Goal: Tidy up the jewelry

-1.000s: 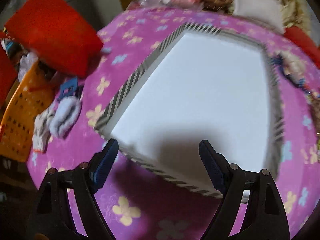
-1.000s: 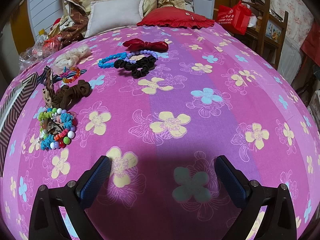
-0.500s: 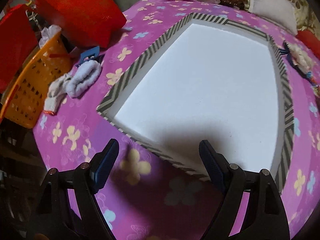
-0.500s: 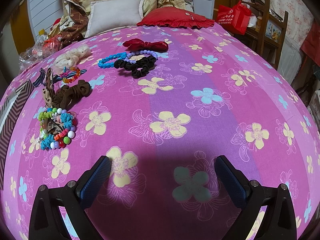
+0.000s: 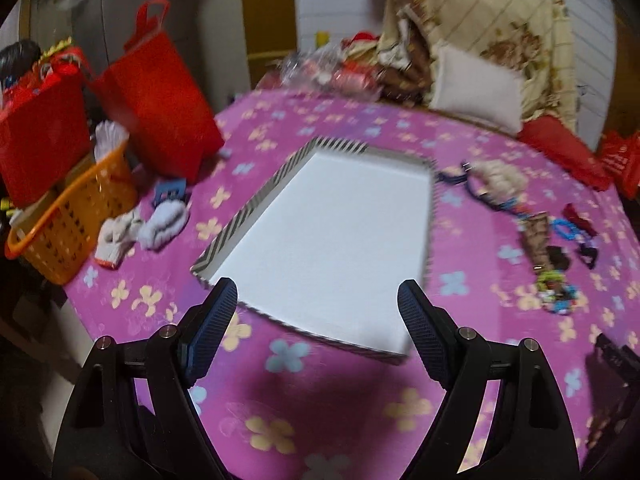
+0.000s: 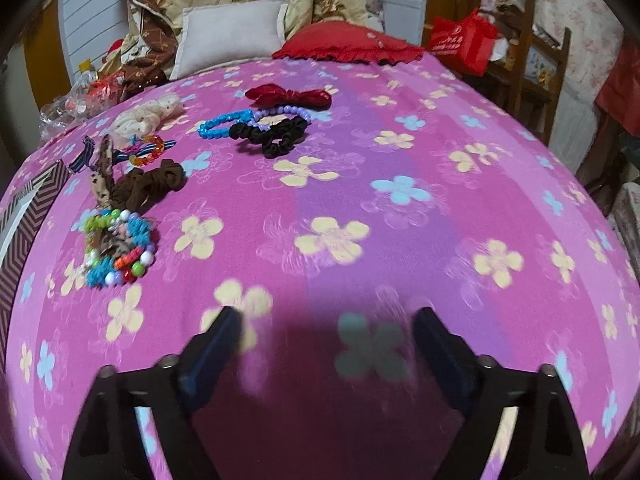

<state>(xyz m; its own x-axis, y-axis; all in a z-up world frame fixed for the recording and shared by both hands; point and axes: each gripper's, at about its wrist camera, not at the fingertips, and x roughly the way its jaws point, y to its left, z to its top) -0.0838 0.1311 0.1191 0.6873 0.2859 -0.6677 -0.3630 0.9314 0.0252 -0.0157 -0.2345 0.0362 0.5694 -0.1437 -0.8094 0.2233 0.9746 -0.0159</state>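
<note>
A shallow box (image 5: 256, 204) with a striped rim and a bare white floor lies on the pink flowered bedspread. My left gripper (image 5: 318, 300) hovers open over its near edge, holding nothing. Hair ties and bracelets lie to the right of the box: a multicoloured bead bundle (image 6: 118, 250), a brown scrunchie (image 6: 154, 184), a black scrunchie (image 6: 276, 134), a blue bead bracelet (image 6: 222, 126), a red bow (image 6: 288, 94) and a cream scrunchie (image 6: 150, 114). My right gripper (image 6: 326, 330) hangs above bare bedspread in front of them, its jaws closing with nothing between them.
An orange basket (image 5: 68, 216), red bags (image 5: 160, 92), white gloves (image 5: 120, 232) and a blue clip (image 5: 170, 190) crowd the bed's left edge. Pillows (image 6: 230, 36) and a red cushion (image 6: 348, 44) sit at the head. A wooden chair (image 6: 536, 64) stands right of the bed.
The left gripper pulled back and rose, so the whole box and the jewelry beside it came into view. The right gripper stayed in place while its jaws narrowed.
</note>
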